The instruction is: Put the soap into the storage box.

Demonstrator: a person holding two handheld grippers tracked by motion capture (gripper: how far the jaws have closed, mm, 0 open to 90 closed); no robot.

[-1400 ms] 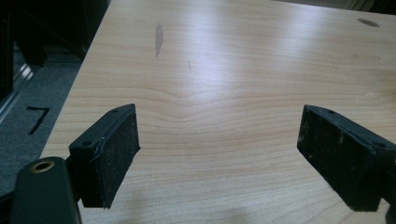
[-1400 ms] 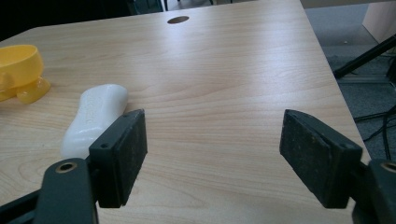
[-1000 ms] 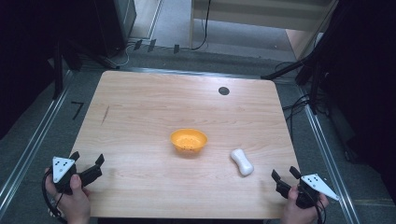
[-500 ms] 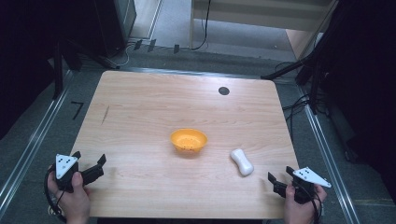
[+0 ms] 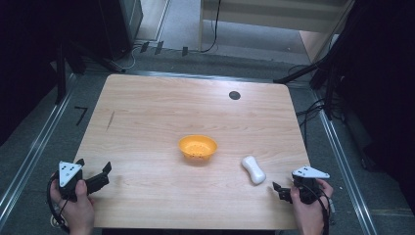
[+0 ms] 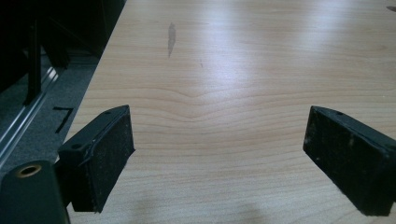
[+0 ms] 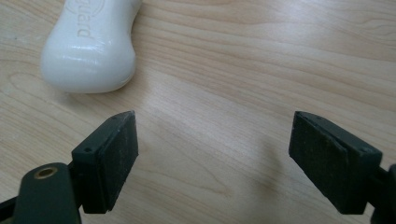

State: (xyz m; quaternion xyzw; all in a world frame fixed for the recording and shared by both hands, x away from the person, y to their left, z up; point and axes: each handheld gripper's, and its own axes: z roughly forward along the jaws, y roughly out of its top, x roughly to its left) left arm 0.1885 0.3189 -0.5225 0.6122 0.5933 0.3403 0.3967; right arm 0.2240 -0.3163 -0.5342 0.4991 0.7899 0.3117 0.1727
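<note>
At the near edge of the desk (image 5: 147, 196), the left hand-held gripper (image 5: 95, 177) is held with its jaws wide apart and empty. The right hand-held gripper (image 5: 280, 192) has just been opening; nothing is between its jaws. Just beyond it the white bottle (image 5: 253, 170) is laid flat, and raised letters "glard" can be read on it. Farther, the orange bowl (image 5: 197, 148) is seen, with bare wood around.

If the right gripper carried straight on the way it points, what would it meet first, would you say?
Probably bare table: the right gripper points just beside the white bar, which lies left of its line.
</note>
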